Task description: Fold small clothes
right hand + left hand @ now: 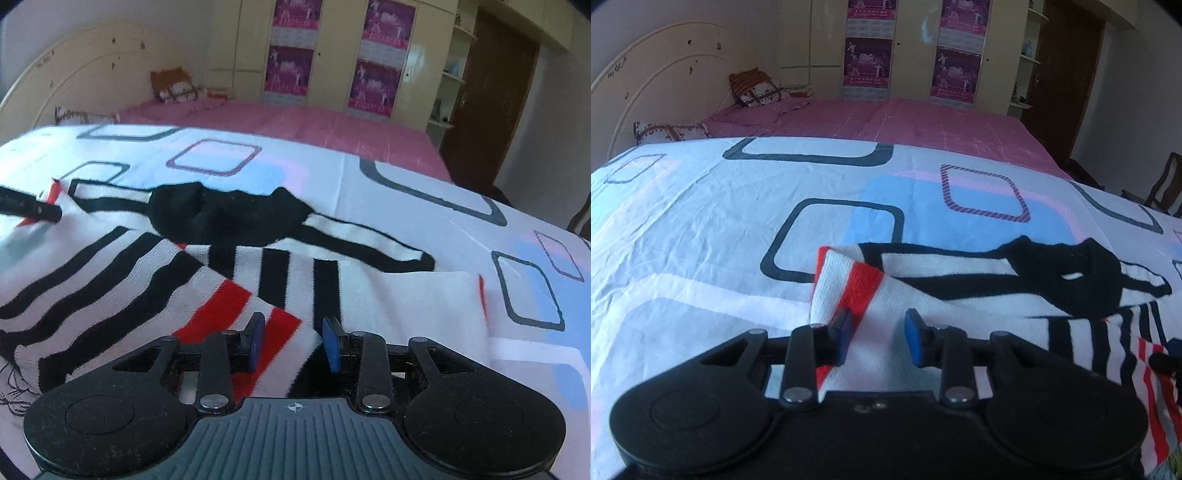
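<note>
The left gripper (875, 332) stands with its blue pads (914, 330) apart, and the white-and-red edge of the striped knit garment (960, 295) runs up between them; whether the pads press on the cloth I cannot tell, since a clear gap of fabric shows between the two faces. The right gripper (295, 338) stands much the same, jaws partly spread over the red and black stripes near the garment's nearer hem, and again the frames do not settle whether it pinches anything. The garment (221, 266) lies spread across the patterned bedsheet (701, 221) toward the near edge of the bed, its black collar part (229, 214) farther in toward the middle, and one sleeve (369, 243) reaches toward the right side. From the right wrist view the other gripper's tip (33, 210) shows at the garment's far left corner, so the two tools sit at opposite ends of the near hem (a fair start for a lengthwise fold). The risk, as I judge it, is a shallow bite: loose knit slips from half-spread pads on lifting, and one corner dropping would skew the fold. A pad could also catch the bedsheet together with the cloth and drag it up. The pink bedcover (905, 118) beyond lies well apart and plays no part.
</note>
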Available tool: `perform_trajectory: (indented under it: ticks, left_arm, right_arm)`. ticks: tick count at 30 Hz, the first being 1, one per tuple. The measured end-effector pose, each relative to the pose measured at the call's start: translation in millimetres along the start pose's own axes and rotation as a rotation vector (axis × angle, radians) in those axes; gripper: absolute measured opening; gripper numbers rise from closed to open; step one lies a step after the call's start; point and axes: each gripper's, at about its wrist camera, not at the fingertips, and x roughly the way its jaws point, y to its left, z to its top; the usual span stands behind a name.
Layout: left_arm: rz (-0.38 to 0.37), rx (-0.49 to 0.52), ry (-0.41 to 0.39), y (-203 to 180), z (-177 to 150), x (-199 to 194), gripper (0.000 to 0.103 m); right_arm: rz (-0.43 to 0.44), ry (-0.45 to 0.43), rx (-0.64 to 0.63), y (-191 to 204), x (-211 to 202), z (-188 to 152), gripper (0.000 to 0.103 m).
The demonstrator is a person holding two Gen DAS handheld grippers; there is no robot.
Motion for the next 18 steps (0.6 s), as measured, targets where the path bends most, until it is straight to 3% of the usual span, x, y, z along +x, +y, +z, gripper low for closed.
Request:
perform_trajectory:
  ticks: [3,10,18]
  left_arm:
    - [-0.016,0.007,-0.008,-2.7,-3.1,-11.6,0.031]
    - [-0.084,0.050,-0.044,-23.7,-13.0,-50.9,0.034]
    - [-0.121,0.082,0.009,-41.9,-49.5,-72.2,0.036]
  right_arm:
    - [0.013,-0.044,0.024,-3.5,-14.9,3.0,0.033]
    - [0.048,-0.053,0.036,-1.8,-34.9,-0.8,0.033]
    - [0.029,-0.015,0.030,-8.1,-41.2,-26.1,0.033]
